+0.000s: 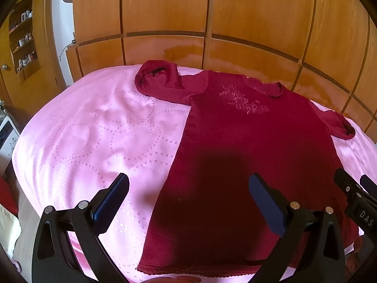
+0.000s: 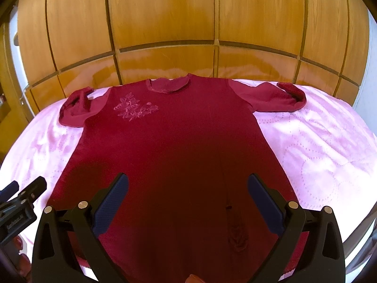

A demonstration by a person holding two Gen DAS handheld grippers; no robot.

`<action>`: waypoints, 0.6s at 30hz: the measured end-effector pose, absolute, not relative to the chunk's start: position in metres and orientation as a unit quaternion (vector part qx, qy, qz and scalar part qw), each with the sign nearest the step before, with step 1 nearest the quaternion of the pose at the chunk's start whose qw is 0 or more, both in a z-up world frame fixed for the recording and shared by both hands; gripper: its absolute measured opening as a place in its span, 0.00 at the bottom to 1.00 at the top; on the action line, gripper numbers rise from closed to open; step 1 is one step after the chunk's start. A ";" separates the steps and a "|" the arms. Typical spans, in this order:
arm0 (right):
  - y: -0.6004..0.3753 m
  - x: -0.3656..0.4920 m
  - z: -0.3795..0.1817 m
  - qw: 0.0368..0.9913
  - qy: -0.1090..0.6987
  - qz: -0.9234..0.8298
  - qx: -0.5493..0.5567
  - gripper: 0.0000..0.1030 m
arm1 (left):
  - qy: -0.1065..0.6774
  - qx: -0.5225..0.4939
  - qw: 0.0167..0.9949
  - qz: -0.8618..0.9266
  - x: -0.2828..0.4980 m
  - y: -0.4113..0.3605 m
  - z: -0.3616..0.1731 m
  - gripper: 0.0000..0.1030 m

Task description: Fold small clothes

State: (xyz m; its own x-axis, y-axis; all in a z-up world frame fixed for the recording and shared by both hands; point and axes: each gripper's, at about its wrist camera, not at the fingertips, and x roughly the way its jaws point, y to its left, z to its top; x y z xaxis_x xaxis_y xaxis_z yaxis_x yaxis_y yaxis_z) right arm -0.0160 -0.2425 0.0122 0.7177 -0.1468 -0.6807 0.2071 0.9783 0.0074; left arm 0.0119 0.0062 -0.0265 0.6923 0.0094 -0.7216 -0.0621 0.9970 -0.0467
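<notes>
Wardrobe (image 2: pixel 165 11) panels behind pink bedspread (image 1: pixel 82 129) — maroon top (image 2: pixel 176 129) flat, left gripper (image 1: pixel 188 188) and right gripper (image 2: pixel 188 186) spread wide.

A dark red shirt (image 2: pixel 179 141) lies flat on pink bedspread (image 2: pixel 318 146) — right gripper (image 2: pixel 187 184) jaws apart above.

Right claw (image 1: pixel 353 184) body reads "DAS".

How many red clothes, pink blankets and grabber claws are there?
Red shirt: 1
Pink bedspread: 1
Grabbers: 2, the left gripper and the right gripper, both open
Total: 4
</notes>
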 end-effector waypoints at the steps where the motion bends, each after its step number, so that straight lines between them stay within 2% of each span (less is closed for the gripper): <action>1: -0.242 -0.015 0.012 0.925 0.365 -0.096 0.042 0.97 | 0.394 -0.033 0.918 0.019 0.013 0.006 -0.027 0.98; 13: -0.263 -0.008 0.002 0.938 0.327 -0.066 0.096 0.97 | 0.433 -0.058 0.899 -0.034 0.031 0.006 -0.043 0.98; 18: -0.267 0.010 -0.011 0.924 0.372 -0.069 0.053 0.97 | 0.426 -0.047 0.903 -0.036 0.045 0.000 -0.046 0.98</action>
State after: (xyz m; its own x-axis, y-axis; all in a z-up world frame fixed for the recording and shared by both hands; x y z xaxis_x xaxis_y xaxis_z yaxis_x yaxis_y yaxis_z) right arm 0.0096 -0.2665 -0.0112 0.7144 -0.0879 -0.6942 0.1670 0.9848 0.0472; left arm 0.0451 0.0001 -0.0463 0.6342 -0.1056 -0.7660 0.0252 0.9929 -0.1161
